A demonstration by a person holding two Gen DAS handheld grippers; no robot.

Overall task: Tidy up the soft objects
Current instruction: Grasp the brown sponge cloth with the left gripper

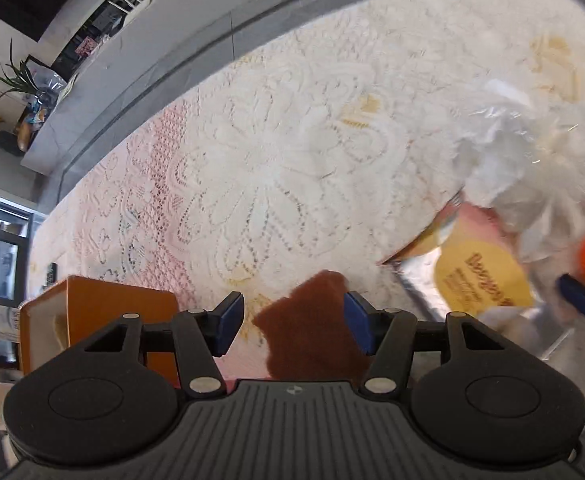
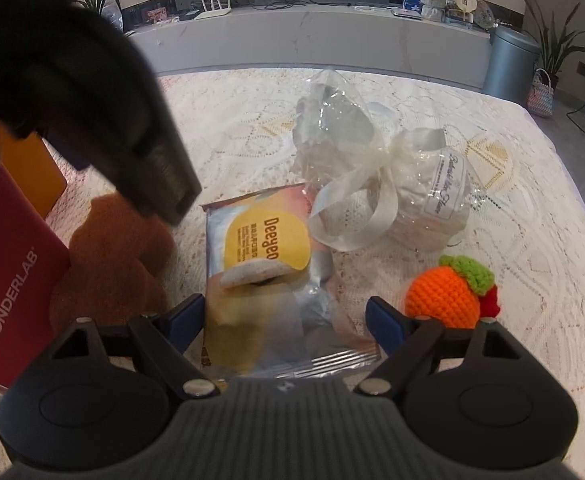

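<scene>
Both handheld grippers, left (image 1: 292, 322) and right (image 2: 284, 322), look identical: chunky ribbed black plastic bodies, silver pivot screws, blue fingertip pads (image 1: 228, 320).

On the lace-covered table (image 2: 532, 240) before me, a wipes packet (image 2: 268, 264) lies in the middle, a plush toy (image 2: 112, 256) to its left, a crocheted fruit (image 2: 448, 292) to its right, and a cellophane-wrapped bundle (image 2: 392, 168) behind it.

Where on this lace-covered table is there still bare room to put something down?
The widest bare lace runs from the orange box to the table's far edge. More lies right of the crochet orange. It is crowded where the brown plush, snack packet and ribboned bag cluster.
</scene>
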